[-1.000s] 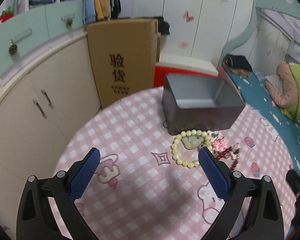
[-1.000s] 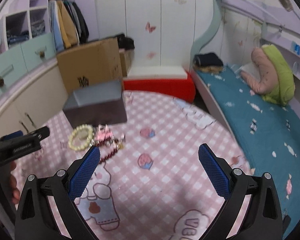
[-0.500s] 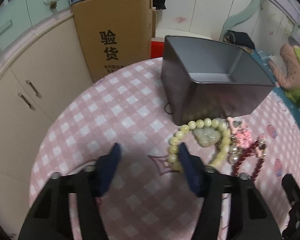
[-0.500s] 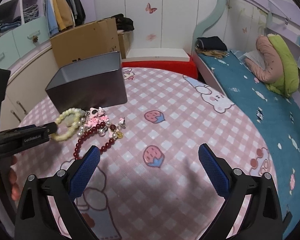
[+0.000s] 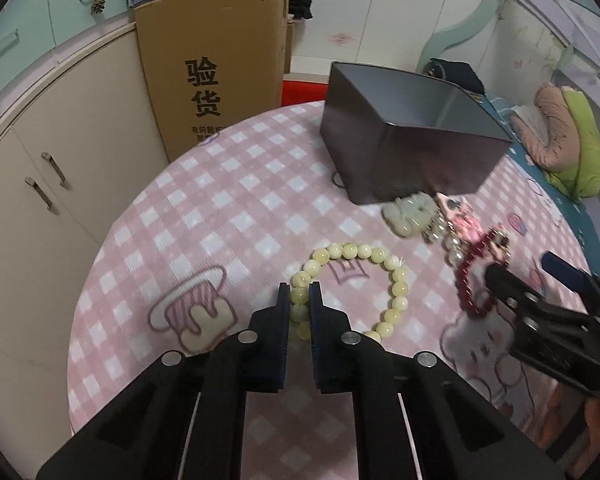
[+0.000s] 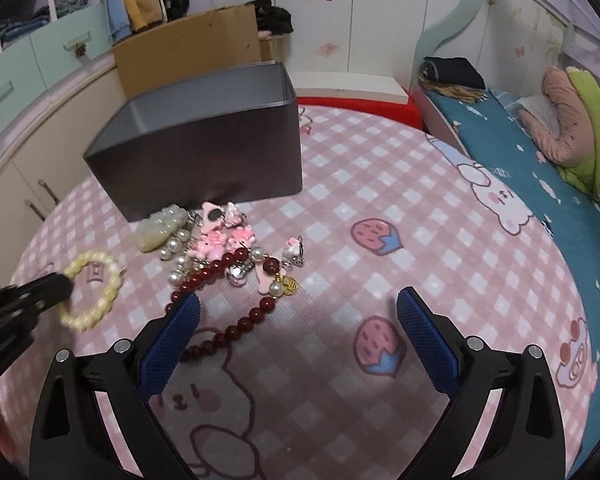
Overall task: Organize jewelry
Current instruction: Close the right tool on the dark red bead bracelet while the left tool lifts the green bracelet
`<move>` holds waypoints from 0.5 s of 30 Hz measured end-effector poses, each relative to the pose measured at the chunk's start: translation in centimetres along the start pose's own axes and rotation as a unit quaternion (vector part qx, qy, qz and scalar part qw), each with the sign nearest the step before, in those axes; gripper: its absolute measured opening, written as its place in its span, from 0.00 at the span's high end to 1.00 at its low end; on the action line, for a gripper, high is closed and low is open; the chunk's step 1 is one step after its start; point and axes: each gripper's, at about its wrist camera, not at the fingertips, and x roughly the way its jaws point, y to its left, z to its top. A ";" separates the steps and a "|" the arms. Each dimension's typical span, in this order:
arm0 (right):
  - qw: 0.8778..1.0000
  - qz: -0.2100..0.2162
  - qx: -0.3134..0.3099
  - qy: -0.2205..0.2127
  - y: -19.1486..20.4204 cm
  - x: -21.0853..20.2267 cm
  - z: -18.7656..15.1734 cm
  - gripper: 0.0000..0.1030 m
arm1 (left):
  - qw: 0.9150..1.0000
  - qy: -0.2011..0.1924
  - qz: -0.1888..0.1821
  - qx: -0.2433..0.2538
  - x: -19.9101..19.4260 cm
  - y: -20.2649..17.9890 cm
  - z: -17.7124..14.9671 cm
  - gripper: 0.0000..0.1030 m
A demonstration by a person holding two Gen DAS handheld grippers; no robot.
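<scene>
Jewelry sorting under way on pink checked desk (image 5: 228,200). Left hand-held gripper (image 5: 299,294) closing narrow on near side of pale bead bracelet (image 5: 396,280), beads between pads, likely first piece bound for open grey tin (image 5: 384,160) just behind. Right hand-held gripper (image 6: 298,312) hangs wide, holding nothing, over red bead strand (image 6: 236,268). Jade pendant (image 6: 160,226) and pink charms (image 6: 224,236) lie heaped against tin's front wall.
</scene>
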 end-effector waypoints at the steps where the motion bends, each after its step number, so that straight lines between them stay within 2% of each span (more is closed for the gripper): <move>1: 1.000 0.000 0.000 0.004 0.0 0.2 -0.1 0.07 | 1.000 0.002 -0.007 0.002 -0.2 0.0 -0.2 0.92; 3: 1.000 -0.002 0.000 0.002 -0.3 0.1 -0.2 0.15 | 1.000 0.002 -0.020 0.002 -0.5 -0.2 -0.6 0.92; 5: 1.000 -0.002 -0.005 -0.003 -0.6 -0.1 -0.2 0.28 | 1.000 0.000 -0.027 0.005 -0.8 -0.4 -0.7 0.92; 7: 1.000 -0.001 -0.006 -0.005 -0.9 -0.3 -0.4 0.33 | 0.999 -0.001 -0.034 0.009 -0.9 -0.4 -0.8 0.92; 9: 1.000 0.004 -0.007 -0.008 -1.1 -0.6 -0.4 0.48 | 0.999 -0.001 -0.046 0.008 -1.2 -0.6 -0.8 0.92; 10: 1.000 0.006 -0.006 -0.008 -1.3 -0.7 -0.5 0.59 | 0.999 -0.001 -0.053 0.009 -1.4 -0.7 -0.8 0.92; 12: 1.000 0.013 -0.008 -0.006 -1.7 -0.8 -0.5 0.68 | 0.998 -0.006 -0.058 0.014 -1.8 -1.1 -0.8 0.92; 14: 1.000 0.025 -0.007 0.000 -2.2 -1.0 -0.5 0.85 | 0.998 -0.011 -0.061 0.021 -2.3 -1.6 -0.8 0.92; 15: 0.999 0.033 -0.004 0.004 -2.4 -1.0 -0.5 0.89 | 0.998 -0.012 -0.064 0.022 -2.4 -1.8 -0.8 0.92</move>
